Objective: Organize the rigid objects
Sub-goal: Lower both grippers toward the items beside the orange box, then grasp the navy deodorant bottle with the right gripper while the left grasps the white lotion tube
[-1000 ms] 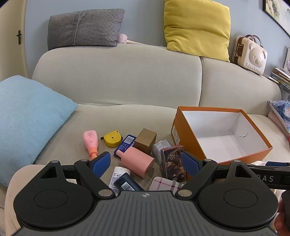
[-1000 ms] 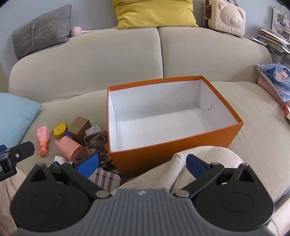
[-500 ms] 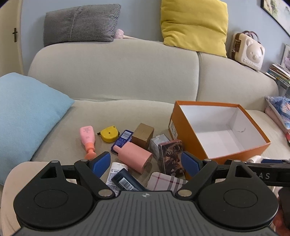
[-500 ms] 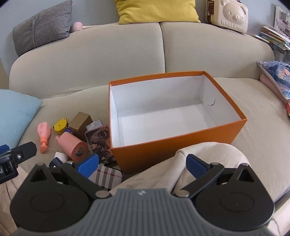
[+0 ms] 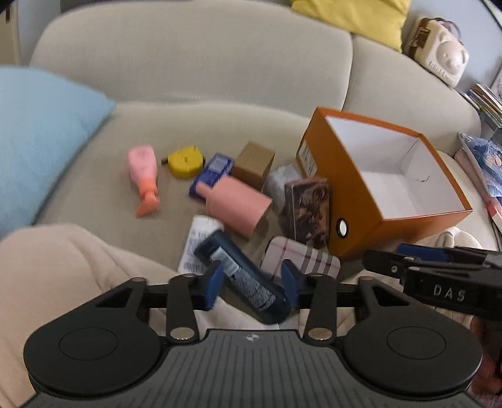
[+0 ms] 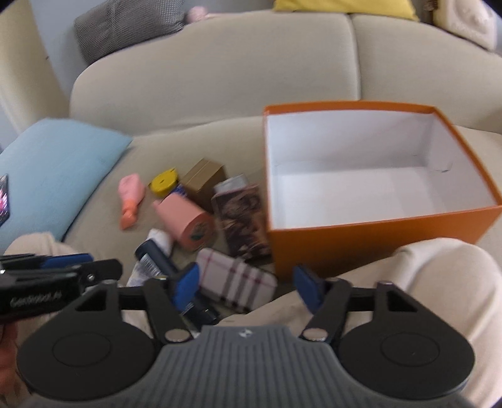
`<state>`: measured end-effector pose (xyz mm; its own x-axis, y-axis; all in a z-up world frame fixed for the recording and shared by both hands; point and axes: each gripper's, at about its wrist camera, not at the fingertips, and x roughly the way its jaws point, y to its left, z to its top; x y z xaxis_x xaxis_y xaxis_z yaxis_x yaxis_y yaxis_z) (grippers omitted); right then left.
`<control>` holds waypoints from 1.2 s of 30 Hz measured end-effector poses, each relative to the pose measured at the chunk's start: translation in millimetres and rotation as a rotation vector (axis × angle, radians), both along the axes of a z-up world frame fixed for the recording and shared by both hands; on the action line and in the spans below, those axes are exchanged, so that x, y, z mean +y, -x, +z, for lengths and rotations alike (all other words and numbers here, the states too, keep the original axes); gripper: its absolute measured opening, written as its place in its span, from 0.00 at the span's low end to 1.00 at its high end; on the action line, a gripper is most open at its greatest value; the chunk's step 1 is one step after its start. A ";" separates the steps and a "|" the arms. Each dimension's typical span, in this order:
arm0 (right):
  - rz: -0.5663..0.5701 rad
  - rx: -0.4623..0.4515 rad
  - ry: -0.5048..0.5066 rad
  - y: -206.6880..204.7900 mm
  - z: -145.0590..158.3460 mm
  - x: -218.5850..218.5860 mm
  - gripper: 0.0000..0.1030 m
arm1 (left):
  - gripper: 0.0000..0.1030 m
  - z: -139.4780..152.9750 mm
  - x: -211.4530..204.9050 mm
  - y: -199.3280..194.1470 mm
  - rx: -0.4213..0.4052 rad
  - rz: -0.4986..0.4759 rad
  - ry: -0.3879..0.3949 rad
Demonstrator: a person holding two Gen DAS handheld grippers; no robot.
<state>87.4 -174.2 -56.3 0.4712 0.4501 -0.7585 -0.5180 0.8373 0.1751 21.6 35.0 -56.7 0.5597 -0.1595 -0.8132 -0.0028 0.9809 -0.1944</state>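
The orange box (image 6: pixel 376 232), white inside, sits open on the sofa (image 6: pixel 219 69). Both grippers, left (image 5: pixel 252 284) and right (image 6: pixel 248 284), have just been closing, jaws apart, gripping nothing.

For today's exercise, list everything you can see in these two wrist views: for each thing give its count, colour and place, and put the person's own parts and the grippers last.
Orange box: one, orange outside, white inside, on the sofa seat, nothing inside.
Sofa: one, beige.
Blue cushion: one, light blue, sofa's left end.
Yellow cushion: one, on the backrest.
Pink bottle: one, lying left of the pile.
Tape measure: one, yellow, beside the pink bottle.
Brown carton: one, near the box.
Pink cylinder: one, lying mid-pile.
Plaid case: one, white-pink, nearest.
Dark tube: one, navy.
Left gripper: black, blue pads, jaws just closing around the tube.
Right gripper: same, closing, above the plaid case.
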 end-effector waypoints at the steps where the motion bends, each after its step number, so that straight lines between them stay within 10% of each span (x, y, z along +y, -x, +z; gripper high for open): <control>1: 0.023 0.014 -0.004 -1.3 -2.8 3.6 0.50 | 0.42 -4.7 2.0 -3.6 0.029 0.005 0.015; 6: 0.133 0.047 0.036 -7.0 -19.5 28.6 0.33 | 0.42 -16.3 2.8 -18.6 0.086 0.007 0.014; 24: 0.457 0.147 0.126 -25.4 -85.8 122.3 0.40 | 0.29 -38.1 34.8 -71.1 0.207 -0.126 -0.075; 36: 0.426 0.123 0.108 -35.6 -85.9 125.1 0.34 | 0.40 -57.4 46.4 -98.4 0.294 -0.125 -0.063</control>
<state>123.0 -49.1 -142.2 0.1645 0.4996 -0.8505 -0.8009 0.5710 0.1805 120.0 81.4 -114.1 0.2788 -0.1564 -0.9475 0.0710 0.9873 -0.1421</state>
